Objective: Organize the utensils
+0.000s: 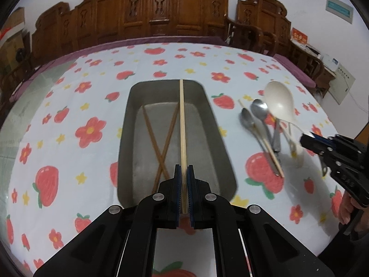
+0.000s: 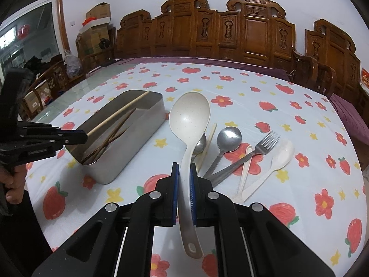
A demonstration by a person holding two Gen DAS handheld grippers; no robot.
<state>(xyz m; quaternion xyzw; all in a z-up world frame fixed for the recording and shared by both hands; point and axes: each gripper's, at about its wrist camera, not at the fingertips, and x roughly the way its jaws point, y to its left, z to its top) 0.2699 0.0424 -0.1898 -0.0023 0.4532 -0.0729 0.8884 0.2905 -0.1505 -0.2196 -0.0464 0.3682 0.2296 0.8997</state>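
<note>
The rectangular container point(image 1: 221, 138) is seen to be of dull brushed metal, and the chopsticks point(image 1: 161, 143) within it of matt dark wood. A glossy speckled cream plastic ladle point(image 2: 189, 117) is shown beside shiny steel spoons point(image 2: 228, 137). The desk point(image 2: 299, 161) is covered by smooth printed cloth.

Place: a home dining room
Table: strawberry-and-flower tablecloth point(image 2: 265, 87) over a large table; cutlery lying on it
Behind the table: carved wooden bench point(image 2: 219, 34) along the wall; carved chairs point(image 2: 332, 53) beside it
Left of the bench: stacked cardboard boxes point(image 2: 96, 25); a window
</note>
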